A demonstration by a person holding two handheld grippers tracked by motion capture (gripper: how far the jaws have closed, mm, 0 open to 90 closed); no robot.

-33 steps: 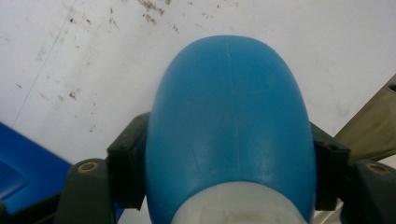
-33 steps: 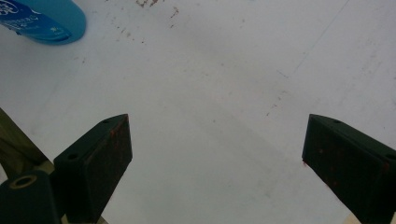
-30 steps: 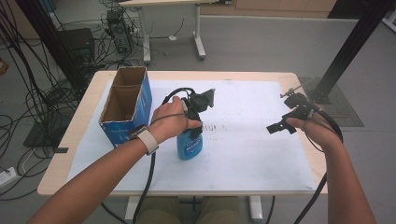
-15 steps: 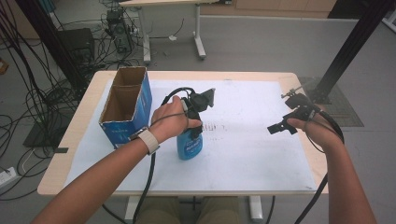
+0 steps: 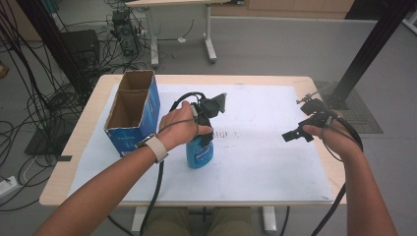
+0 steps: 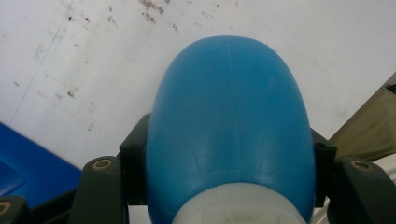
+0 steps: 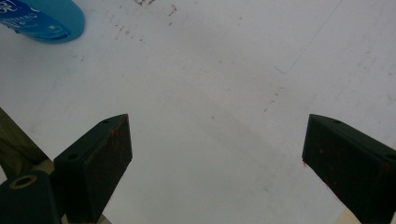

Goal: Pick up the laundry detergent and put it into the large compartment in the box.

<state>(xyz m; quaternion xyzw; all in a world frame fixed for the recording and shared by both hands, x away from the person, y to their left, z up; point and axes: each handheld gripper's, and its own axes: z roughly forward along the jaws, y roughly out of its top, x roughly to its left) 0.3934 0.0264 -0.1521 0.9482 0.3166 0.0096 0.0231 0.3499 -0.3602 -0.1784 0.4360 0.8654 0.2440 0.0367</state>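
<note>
On the white-sheeted wooden table (image 5: 275, 182), nothing is shifting: the left gripper (image 5: 202, 133) is staying clamped on the upright blue plastic bottle (image 5: 199, 153) beside the open cardboard box (image 5: 129, 110); the right gripper (image 7: 215, 154) is hovering agape, empty.

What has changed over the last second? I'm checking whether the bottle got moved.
Nothing visibly changed. The left hand-held gripper stays clamped on the blue bottle, standing on the white sheet beside the box; the right hand-held gripper stays open and apart.
</note>
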